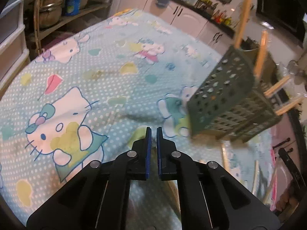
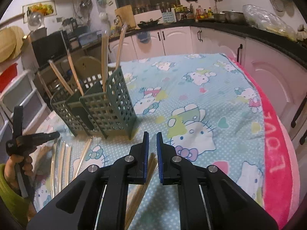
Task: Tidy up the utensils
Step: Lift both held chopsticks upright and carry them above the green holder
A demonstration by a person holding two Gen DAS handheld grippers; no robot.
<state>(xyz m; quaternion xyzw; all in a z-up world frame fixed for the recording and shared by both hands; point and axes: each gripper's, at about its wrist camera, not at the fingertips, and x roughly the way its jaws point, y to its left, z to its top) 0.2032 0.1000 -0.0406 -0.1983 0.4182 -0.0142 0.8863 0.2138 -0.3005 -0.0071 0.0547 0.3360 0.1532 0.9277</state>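
A green perforated utensil holder (image 2: 99,105) stands on the Hello Kitty cloth, with several wooden chopsticks (image 2: 104,61) upright in it. In the left wrist view the holder (image 1: 230,99) is blurred at the right, its chopsticks (image 1: 242,23) sticking out. Loose chopsticks (image 2: 84,153) lie on the cloth in front of the holder. My right gripper (image 2: 152,134) has its jaws nearly together above a bundle of chopsticks (image 2: 145,176) that passes under them; a grip does not show. My left gripper (image 1: 153,129) is nearly closed and empty over the cloth, and it also shows in the right wrist view (image 2: 28,138).
The blue cartoon cloth (image 2: 191,95) covers the table, with a pink towel (image 2: 276,143) along its right edge. White cabinets (image 2: 172,38) and a cluttered counter stand behind. Shelves with pots (image 1: 51,5) are at the far left.
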